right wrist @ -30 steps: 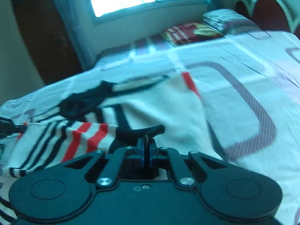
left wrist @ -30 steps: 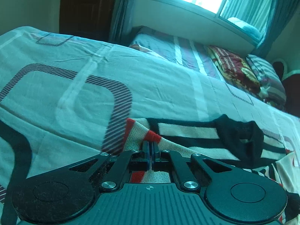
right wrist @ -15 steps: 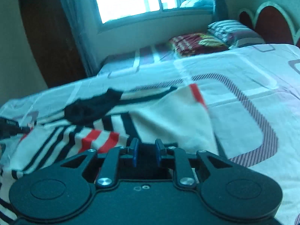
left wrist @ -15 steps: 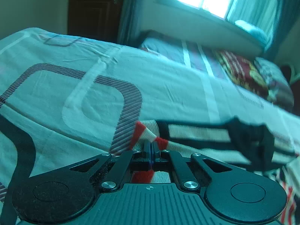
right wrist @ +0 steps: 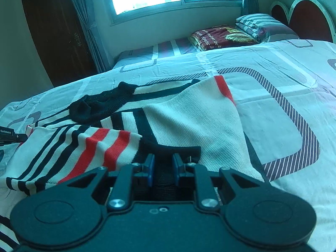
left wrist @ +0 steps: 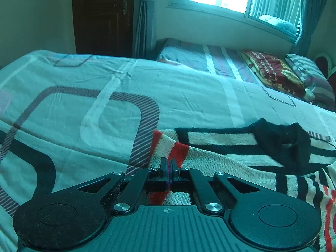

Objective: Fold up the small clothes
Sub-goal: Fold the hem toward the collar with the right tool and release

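A small cream knit shirt [right wrist: 195, 115] with black and red stripes and a black collar [right wrist: 98, 105] lies partly folded on the bed. In the left wrist view my left gripper [left wrist: 168, 162] is shut on a red-striped edge of the shirt [left wrist: 210, 161]. In the right wrist view my right gripper [right wrist: 163, 162] is open, its blue pads either side of the shirt's black hem [right wrist: 174, 149] without pinching it. The left gripper's tip [right wrist: 10, 136] shows at the left edge of the right wrist view.
The bed sheet [left wrist: 126, 105] is pale with dark rounded-rectangle patterns. A second bed with a red blanket [right wrist: 222, 35] and striped pillow [right wrist: 262, 25] stands by the window. A dark wardrobe [right wrist: 54, 31] stands at the far left. A headboard [right wrist: 304, 16] is at the right.
My right gripper opened and let go of the shirt's black hem. My left gripper stayed shut on the red-striped edge while the view shifted slightly.
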Demonstrator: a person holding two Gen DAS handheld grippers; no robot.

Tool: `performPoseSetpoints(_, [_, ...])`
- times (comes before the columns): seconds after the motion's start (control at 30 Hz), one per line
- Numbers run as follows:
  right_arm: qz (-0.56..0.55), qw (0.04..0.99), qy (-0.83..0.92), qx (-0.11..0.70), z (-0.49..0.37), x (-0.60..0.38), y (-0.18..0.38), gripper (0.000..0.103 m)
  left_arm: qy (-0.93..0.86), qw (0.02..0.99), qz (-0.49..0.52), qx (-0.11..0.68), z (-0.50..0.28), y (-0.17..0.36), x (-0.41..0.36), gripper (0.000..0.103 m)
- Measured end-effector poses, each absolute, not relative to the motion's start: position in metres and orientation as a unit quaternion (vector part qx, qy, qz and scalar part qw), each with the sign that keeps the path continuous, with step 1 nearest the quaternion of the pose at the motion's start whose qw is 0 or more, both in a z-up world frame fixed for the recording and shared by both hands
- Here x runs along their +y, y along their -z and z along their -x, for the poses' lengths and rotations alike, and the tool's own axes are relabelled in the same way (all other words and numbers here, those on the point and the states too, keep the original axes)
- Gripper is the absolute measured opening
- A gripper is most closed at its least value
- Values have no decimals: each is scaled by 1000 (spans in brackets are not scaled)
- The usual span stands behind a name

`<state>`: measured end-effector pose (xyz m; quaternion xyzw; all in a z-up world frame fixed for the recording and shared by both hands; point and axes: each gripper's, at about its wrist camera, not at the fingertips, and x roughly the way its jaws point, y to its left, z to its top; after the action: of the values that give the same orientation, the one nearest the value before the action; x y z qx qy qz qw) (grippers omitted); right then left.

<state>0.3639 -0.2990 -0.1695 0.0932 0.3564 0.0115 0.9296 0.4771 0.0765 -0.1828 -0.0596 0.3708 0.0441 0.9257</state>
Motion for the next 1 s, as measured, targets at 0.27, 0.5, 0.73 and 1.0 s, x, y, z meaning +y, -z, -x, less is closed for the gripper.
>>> performPoseSetpoints(0.27, [-101, 930, -9, 354, -363, -300, 170, 19, -33, 922, 111, 369, -470, 176, 82, 4])
performPoseSetpoints(0.5, [-100, 929, -10, 355, -364, -300, 170, 20, -6, 932, 50, 358, -456, 179, 61, 0])
performPoseSetpoints(0.73, [-103, 929, -9, 355, -363, -300, 170, 20, -66, 942, 31, 328, -459, 169, 78, 103])
performPoseSetpoints(1.0, [-103, 930, -2, 354, -369, -297, 166, 21, -2, 928, 62, 368, -485, 186, 81, 52])
